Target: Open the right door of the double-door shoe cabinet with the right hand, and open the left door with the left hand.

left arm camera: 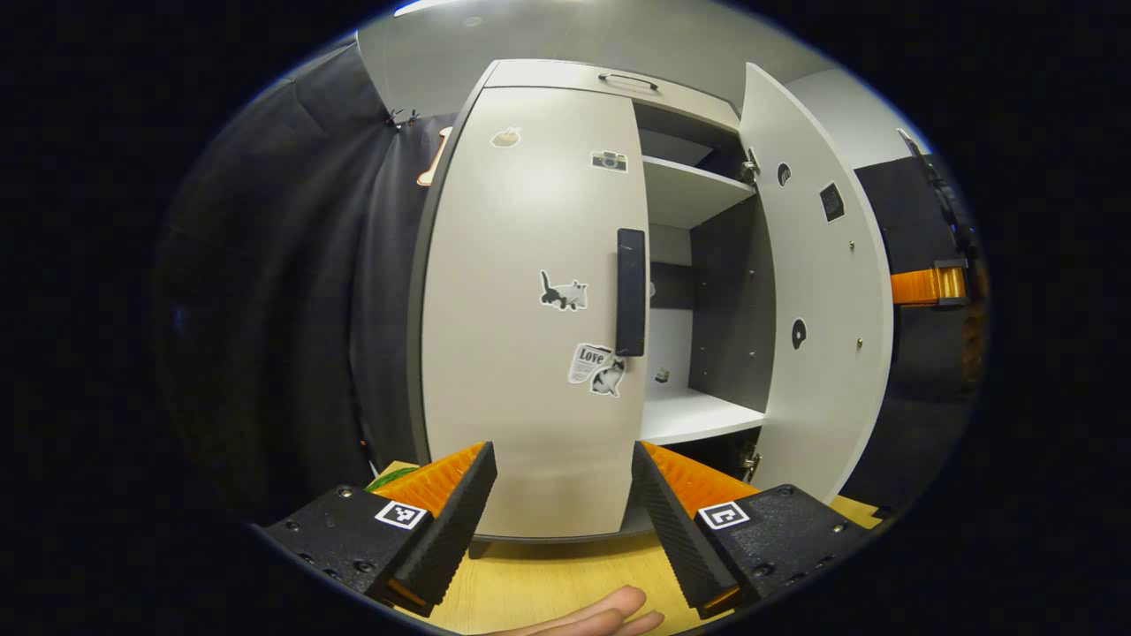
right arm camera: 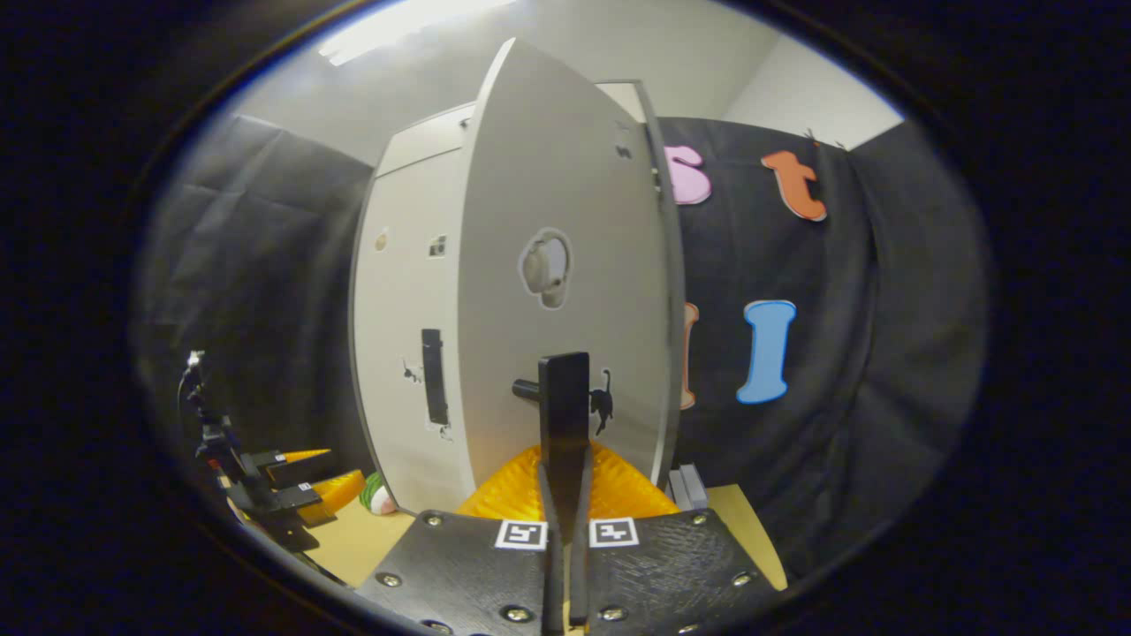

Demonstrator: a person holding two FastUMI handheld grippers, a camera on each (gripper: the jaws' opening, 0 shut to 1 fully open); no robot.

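The grey shoe cabinet [left arm camera: 565,75] stands on a wooden table. Its left door [left arm camera: 521,265] is closed and carries stickers and a black vertical handle [left arm camera: 630,291]. My left gripper [left arm camera: 563,495] hovers open a short way in front of that door, below the handle, touching nothing. The right door [left arm camera: 822,300] stands swung wide, showing white shelves [left arm camera: 694,413] inside. In the right gripper view, my right gripper [right arm camera: 565,477] is shut on the right door's black handle [right arm camera: 564,397], with the right door [right arm camera: 557,185] seen nearly edge-on.
The wooden table [left arm camera: 548,587] runs under the cabinet; a person's hand [left arm camera: 588,618] shows at its near edge. A green and white object [right arm camera: 380,496] lies by the cabinet's foot. Small grey boxes [right arm camera: 689,486] sit behind the open door. Black cloth walls surround the cabinet.
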